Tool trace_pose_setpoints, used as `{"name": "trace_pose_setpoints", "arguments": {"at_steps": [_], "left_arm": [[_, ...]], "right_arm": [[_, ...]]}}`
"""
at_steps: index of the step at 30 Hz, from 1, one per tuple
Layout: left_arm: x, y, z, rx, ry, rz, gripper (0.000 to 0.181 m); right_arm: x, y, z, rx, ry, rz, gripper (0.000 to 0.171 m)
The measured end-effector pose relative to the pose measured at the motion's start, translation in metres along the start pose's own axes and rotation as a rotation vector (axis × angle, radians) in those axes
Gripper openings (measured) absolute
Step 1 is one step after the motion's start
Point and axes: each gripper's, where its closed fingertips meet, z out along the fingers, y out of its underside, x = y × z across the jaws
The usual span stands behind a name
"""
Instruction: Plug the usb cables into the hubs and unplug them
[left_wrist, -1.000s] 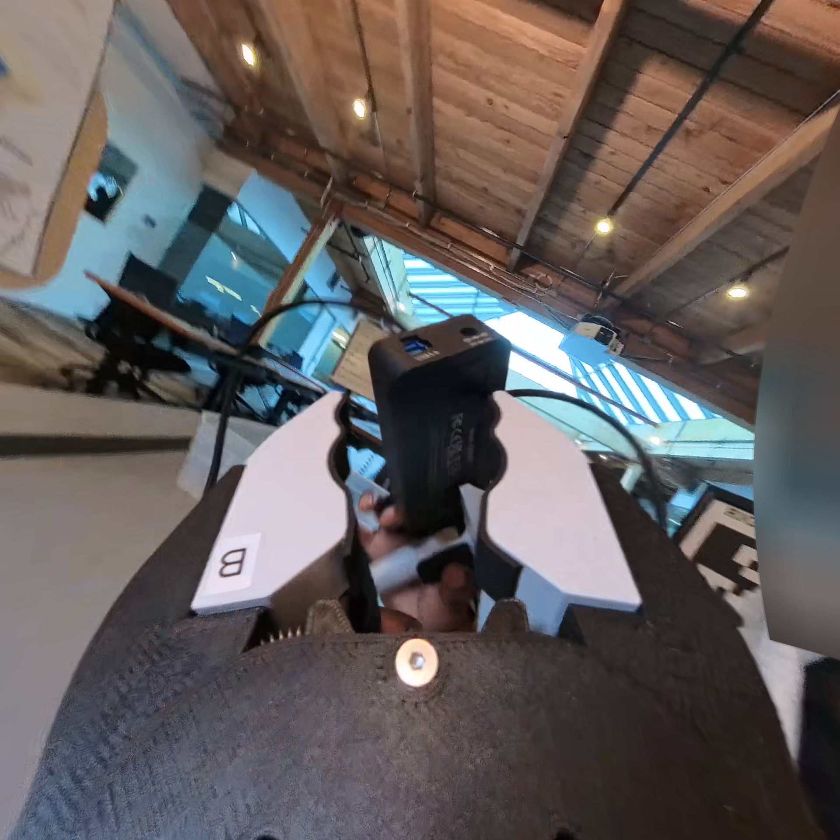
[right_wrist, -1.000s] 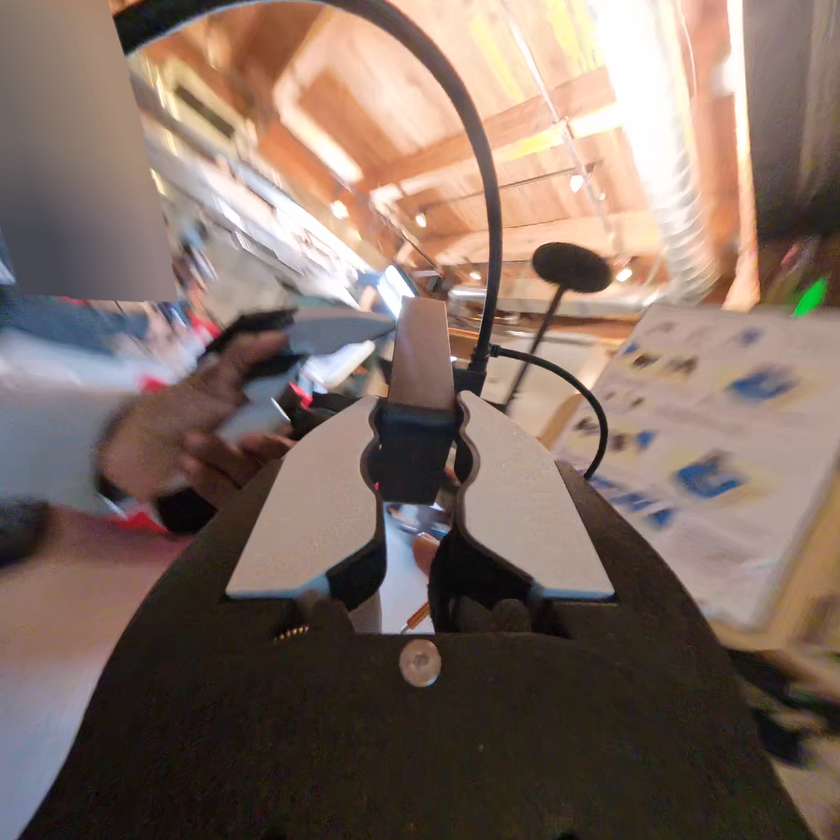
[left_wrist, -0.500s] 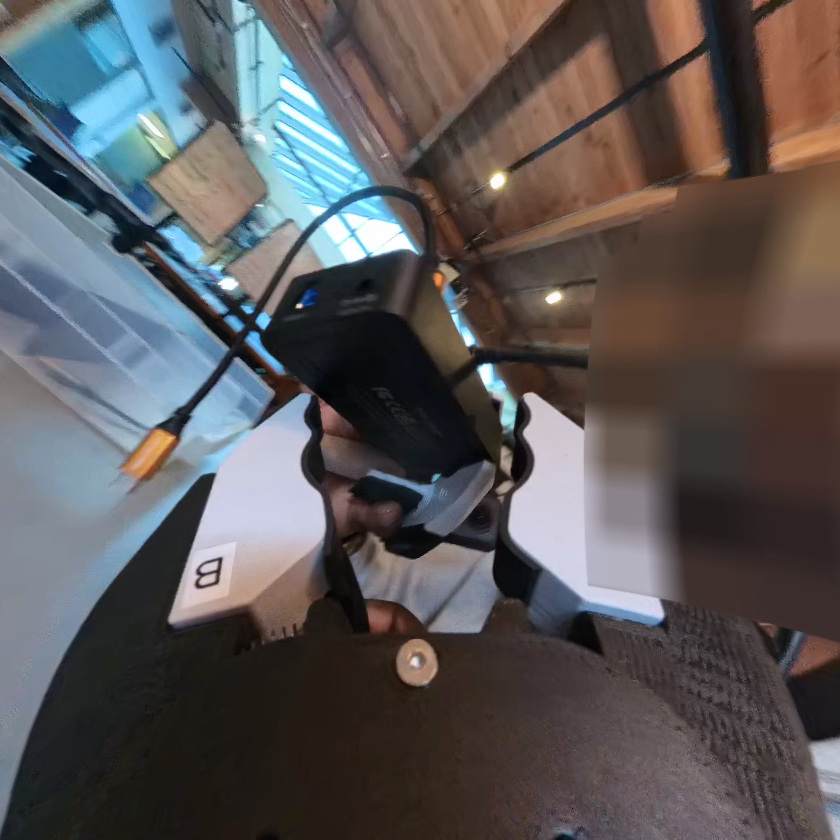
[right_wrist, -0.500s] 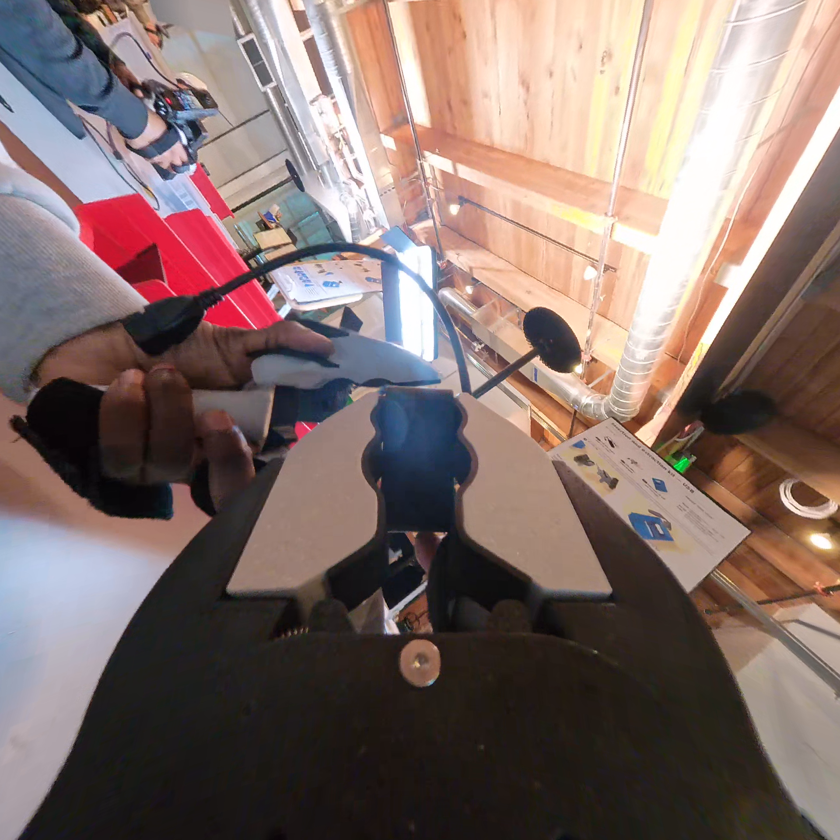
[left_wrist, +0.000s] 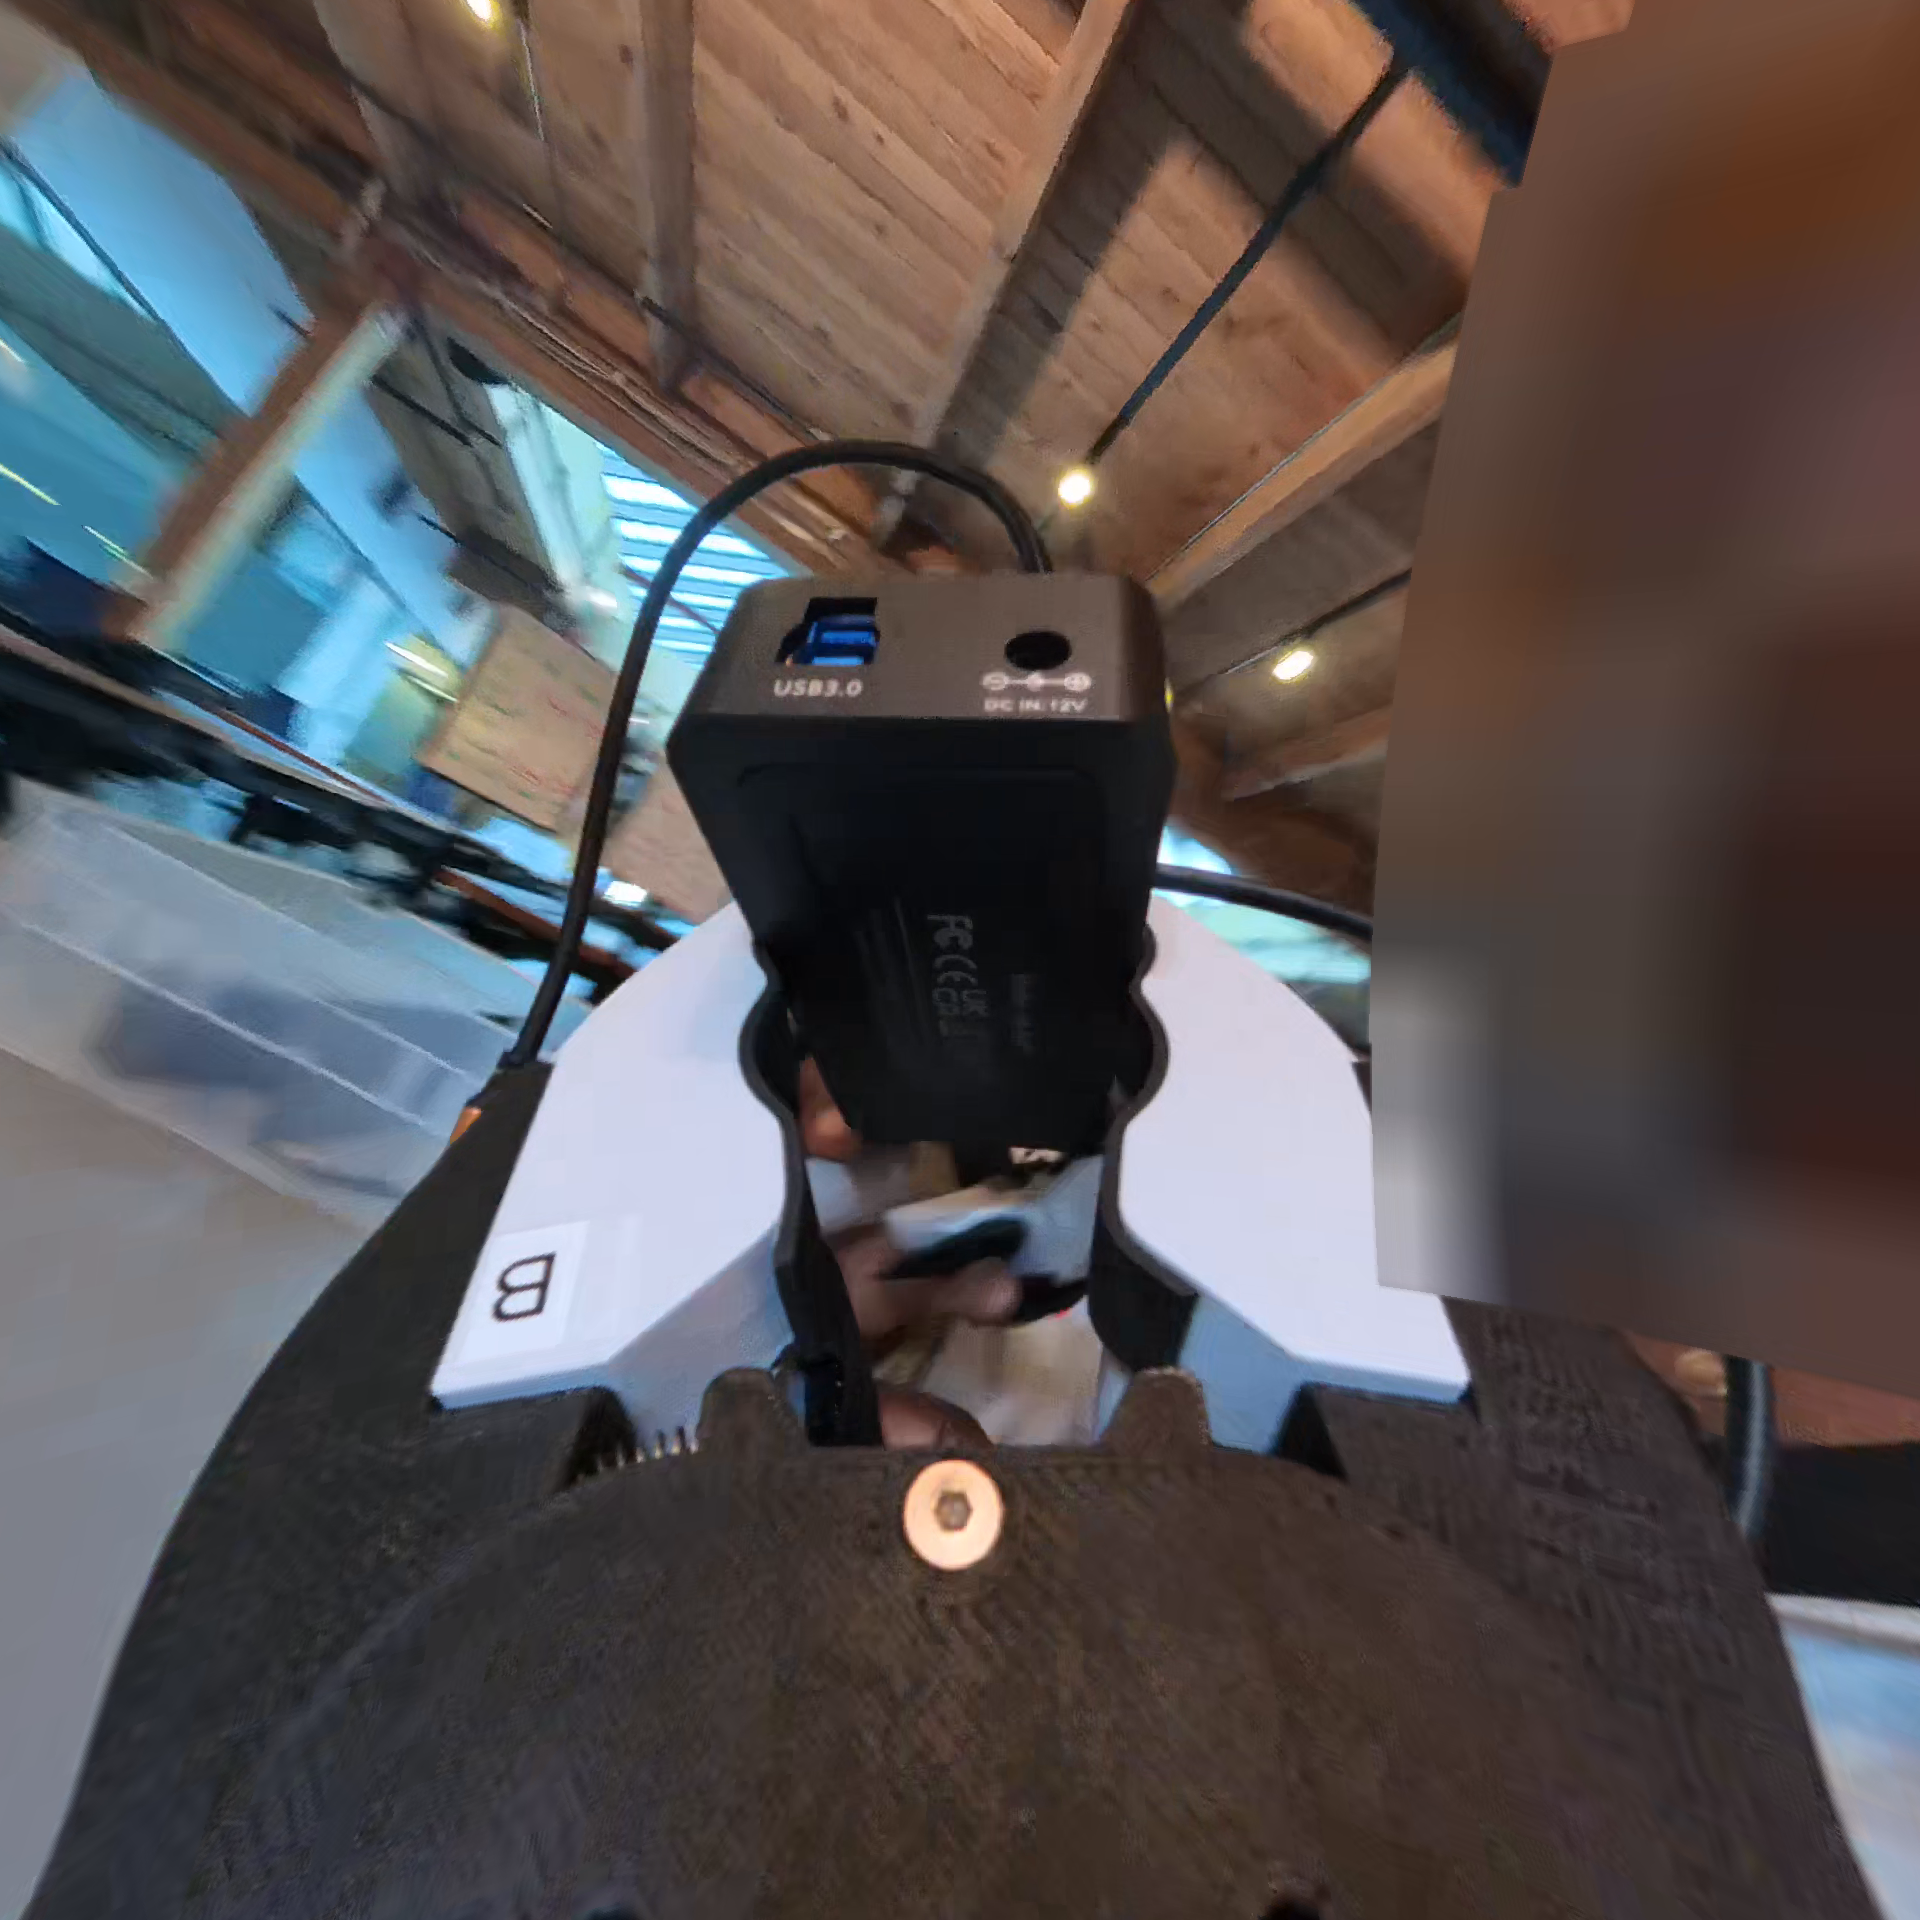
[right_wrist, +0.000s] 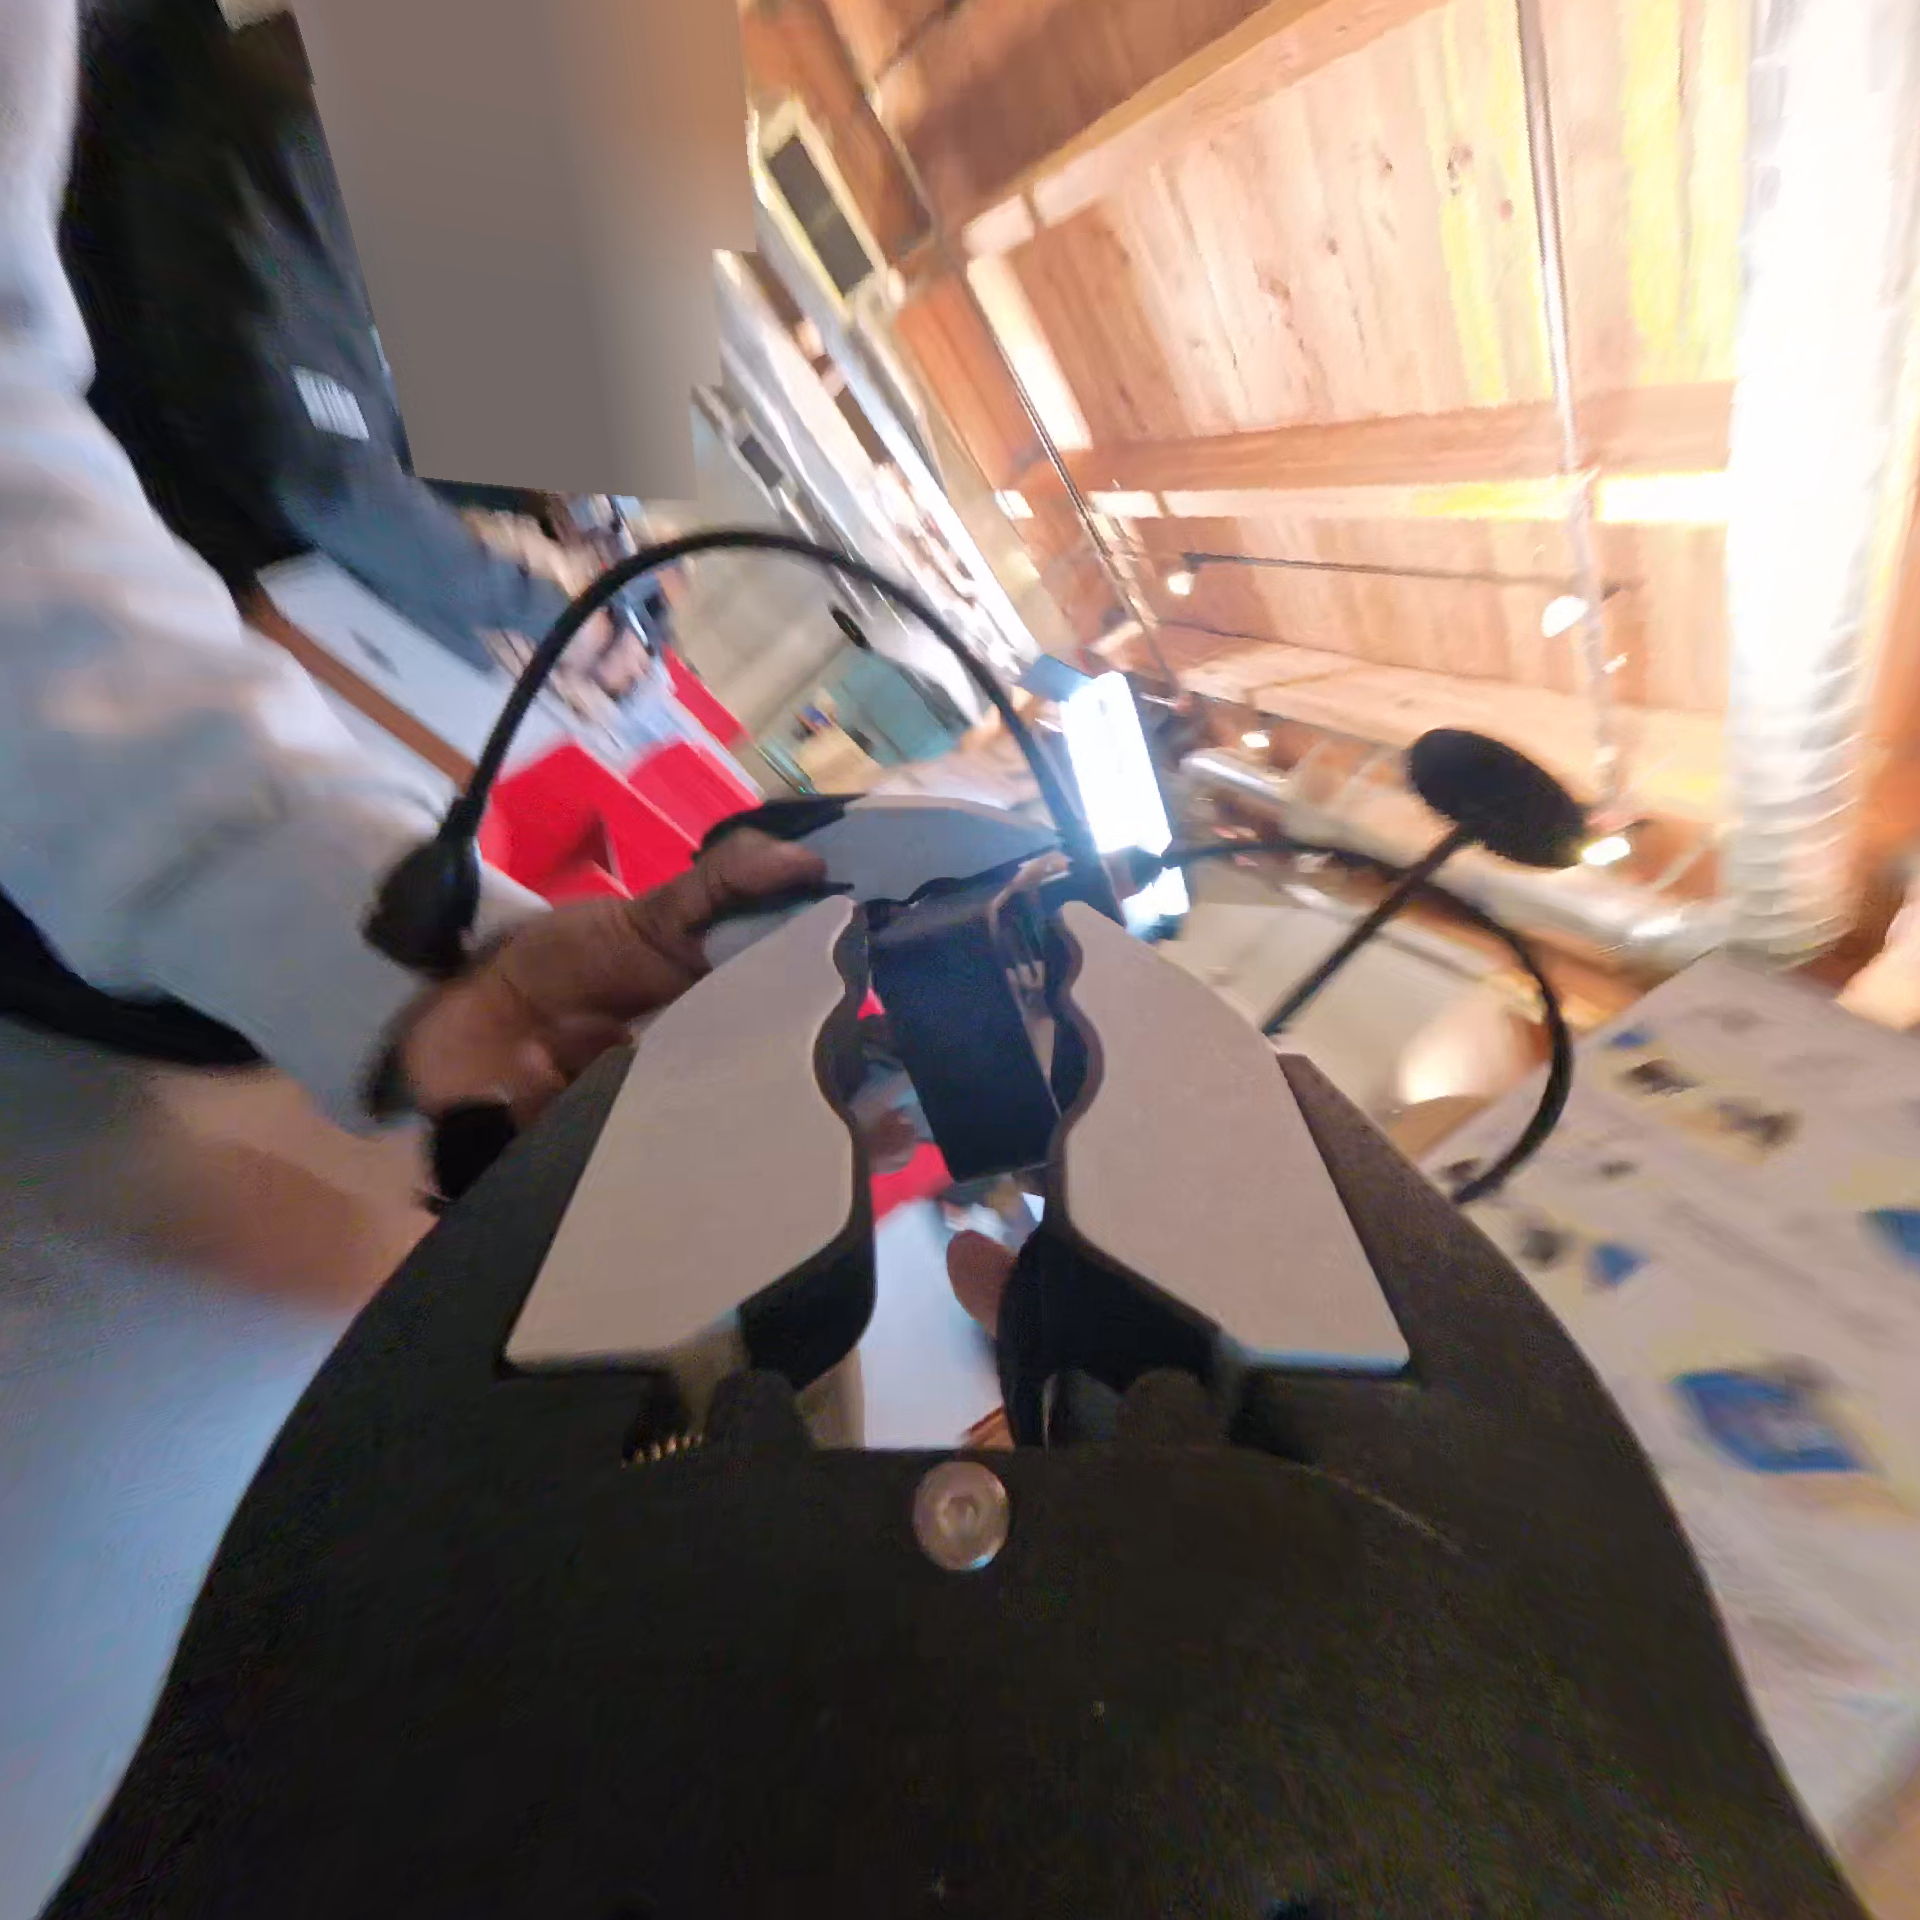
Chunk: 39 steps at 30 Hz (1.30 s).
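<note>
My left gripper (left_wrist: 951, 935) is shut on a black USB hub (left_wrist: 925, 831) and holds it upright in the air. The hub's end face shows a blue USB port (left_wrist: 831, 639) and a round socket. A black cable (left_wrist: 623, 727) loops from behind the hub down to an orange plug (left_wrist: 470, 1120) by my left finger. My right gripper (right_wrist: 956, 925) is shut on a dark flat hub (right_wrist: 961, 1039). A black cable (right_wrist: 790, 551) arcs from it to a thick black plug (right_wrist: 426, 894). A hand (right_wrist: 582, 977) holds the other gripper's white finger (right_wrist: 914, 842) just beyond it.
Both views tilt up to a wooden beam ceiling with lights. A person's pale sleeve (right_wrist: 156, 727) fills the left of the right wrist view. Red boxes (right_wrist: 582, 821), a round black microphone on a stand (right_wrist: 1496, 795) and a printed sheet (right_wrist: 1714, 1247) lie behind. A white surface (left_wrist: 156, 1299) is at left.
My left gripper has swung, so the hub now stands upright with its end face toward the camera. The right wrist view has swung too. Both grips have held.
</note>
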Motion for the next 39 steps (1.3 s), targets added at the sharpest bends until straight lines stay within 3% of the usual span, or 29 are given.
{"name": "trace_pose_setpoints", "arguments": {"at_steps": [1,5,7,11,17,18,26,34,35,37,39], "left_arm": [[-0.001,-0.005,-0.003,-0.029,-0.05,0.132,0.06],[-0.015,-0.007,-0.019,-0.249,-0.282,0.735,0.06],[-0.023,-0.003,-0.024,-0.326,-0.36,0.916,0.06],[-0.039,0.007,-0.028,-0.473,-0.463,1.171,0.06],[-0.053,0.028,-0.03,-0.634,-0.498,1.444,0.06],[-0.052,0.029,-0.03,-0.636,-0.492,1.458,0.06],[-0.054,0.024,-0.026,-0.638,-0.552,1.574,0.06],[-0.049,0.025,-0.023,-0.637,-0.546,1.572,0.06],[-0.049,0.017,-0.029,-0.626,-0.593,1.58,0.06],[-0.049,-0.015,-0.054,-0.5,-0.72,1.429,0.063],[-0.033,-0.013,-0.031,-0.402,-0.632,1.326,0.06]], "right_arm": [[0.007,-0.001,-0.003,0.037,-0.005,0.152,0.034],[0.041,0.01,-0.015,0.115,-0.079,0.892,0.03],[0.047,0.033,-0.017,0.025,-0.095,1.212,0.025],[0.023,0.066,-0.014,-0.201,-0.176,1.498,0.026],[-0.005,0.073,-0.01,-0.319,-0.268,1.548,0.018],[-0.007,0.078,-0.011,-0.346,-0.253,1.529,0.009],[0.0,0.079,-0.011,-0.404,-0.226,1.449,0.007],[0.003,0.072,-0.015,-0.433,-0.269,1.437,0.007],[0.02,0.075,-0.019,-0.401,-0.184,1.435,0.008],[0.108,0.074,-0.065,-0.163,0.114,1.449,0.007],[0.132,0.062,-0.084,-0.168,0.158,1.323,0.007]]}}
